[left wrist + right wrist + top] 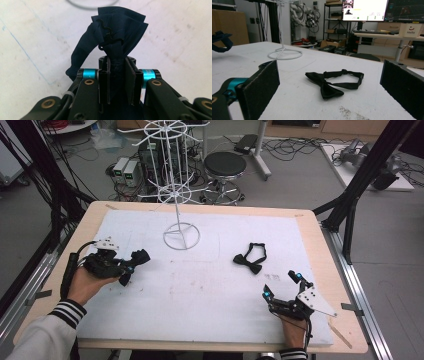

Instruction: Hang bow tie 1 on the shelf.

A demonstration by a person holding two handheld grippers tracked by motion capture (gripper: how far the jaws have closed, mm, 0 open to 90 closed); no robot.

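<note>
Left gripper (117, 72) fingers clench a navy bow tie (117, 27), its lower part hidden; right gripper (284, 284) fingers spread wide.

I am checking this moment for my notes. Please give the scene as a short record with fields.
left gripper: shut on a dark blue bow tie, held above the table
right gripper: open, nothing between the jaws, low over the table
black bow tie: flat on the white mat, ahead of the right gripper, strap looped
wire stand: upright at the far side of the mat, nothing hung on it
</note>
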